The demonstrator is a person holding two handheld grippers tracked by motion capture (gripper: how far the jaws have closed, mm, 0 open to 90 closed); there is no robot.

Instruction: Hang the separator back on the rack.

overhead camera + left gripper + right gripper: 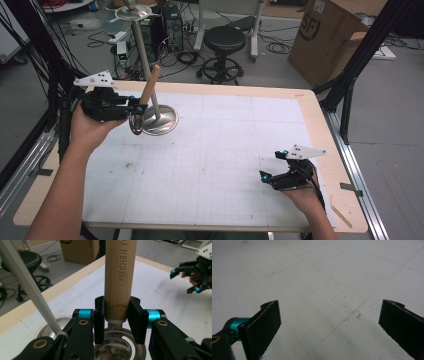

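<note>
Clamping the wooden-handled utensil [120, 277] tight, the left gripper [117, 322] holds it upright; right gripper [329, 325] gapes wide, empty.

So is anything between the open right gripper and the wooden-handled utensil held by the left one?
Nothing visible: bare white gridded mat lies between the right gripper and the wooden-handled utensil clamped in the left gripper.

A wooden table [320, 127] carries a white gridded mat [225, 160] and a metal stand's round base [165, 122].
</note>
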